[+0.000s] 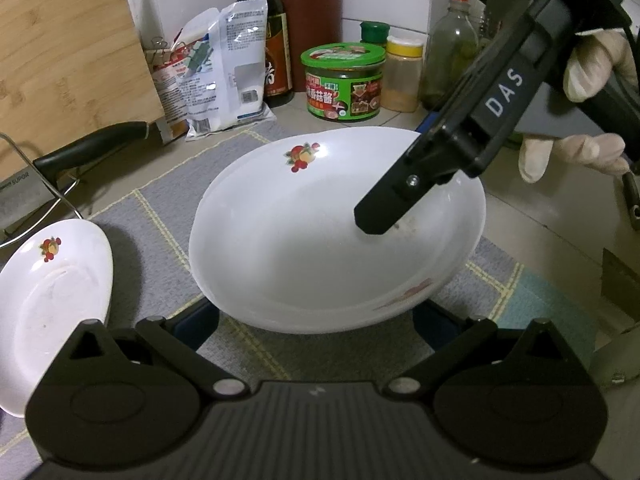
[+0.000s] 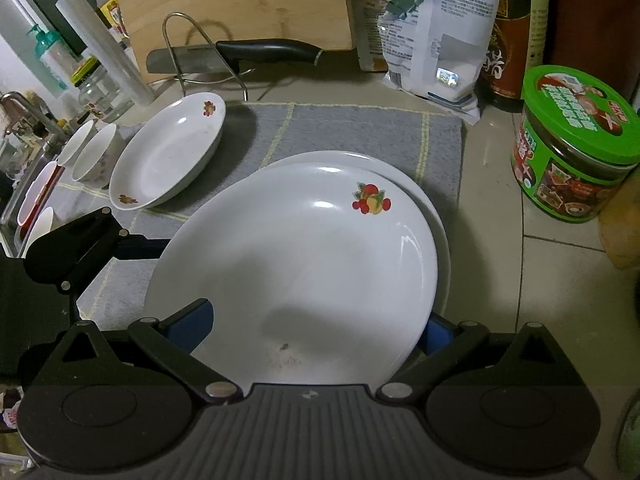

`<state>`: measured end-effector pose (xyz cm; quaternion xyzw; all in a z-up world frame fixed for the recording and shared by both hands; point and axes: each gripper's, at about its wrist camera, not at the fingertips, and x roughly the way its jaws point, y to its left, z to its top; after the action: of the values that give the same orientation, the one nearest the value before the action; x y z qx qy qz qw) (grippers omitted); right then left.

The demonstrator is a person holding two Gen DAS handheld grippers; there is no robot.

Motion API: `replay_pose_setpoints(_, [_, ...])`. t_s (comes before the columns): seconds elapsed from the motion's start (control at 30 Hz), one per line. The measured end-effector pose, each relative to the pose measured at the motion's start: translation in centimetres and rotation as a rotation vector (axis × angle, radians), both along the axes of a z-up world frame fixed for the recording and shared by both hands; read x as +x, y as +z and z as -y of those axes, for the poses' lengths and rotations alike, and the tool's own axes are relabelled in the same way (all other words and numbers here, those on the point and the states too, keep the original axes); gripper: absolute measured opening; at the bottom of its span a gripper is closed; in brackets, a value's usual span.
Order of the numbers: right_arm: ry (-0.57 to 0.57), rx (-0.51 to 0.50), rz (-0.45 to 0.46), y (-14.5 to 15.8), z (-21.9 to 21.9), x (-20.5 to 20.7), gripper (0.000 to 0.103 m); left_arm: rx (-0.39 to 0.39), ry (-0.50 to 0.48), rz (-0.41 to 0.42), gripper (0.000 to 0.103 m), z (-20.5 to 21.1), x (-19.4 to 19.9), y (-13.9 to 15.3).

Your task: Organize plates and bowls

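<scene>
Two white plates (image 2: 304, 248) lie stacked on the grey mat (image 2: 360, 128), the top one shifted off the lower; each bears a fruit print. The right wrist view shows the lower plate's rim (image 2: 436, 216) peeking out at the far right, and the right tool (image 2: 316, 328) spread wide, its blue pads on either side of the stack's near edge. The left wrist view shows that same tool (image 1: 376, 220) from outside, tip down over the plate, held by a gloved hand (image 1: 576, 152). The left tool (image 1: 316, 320) is likewise spread, flanking the stack.

A third plate (image 2: 168, 156) sits tilted at the mat's left. Only the right view reveals small cups (image 2: 94, 152) beyond it. A green-lidded jar (image 1: 343, 80), sauce bottle (image 1: 266, 40) and cutting board (image 1: 72, 60) stand far on the counter (image 2: 520, 280).
</scene>
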<state>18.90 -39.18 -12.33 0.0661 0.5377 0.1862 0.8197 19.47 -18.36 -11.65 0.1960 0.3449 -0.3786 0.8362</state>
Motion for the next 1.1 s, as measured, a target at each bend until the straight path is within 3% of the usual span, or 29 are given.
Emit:
replay_pose_setpoints(0.5, [-0.010, -0.063, -0.015, 0.3, -0.6, 0.0, 0.103, -0.002, 0.019, 0.026, 0.102, 0.2, -0.4, 0.4])
replay_pose_setpoints(1.1, [0.075, -0.222, 0.048, 0.2, -2.2, -0.6, 0.103, -0.027, 0.047, 0.030, 0.103, 0.3, -0.4, 0.3])
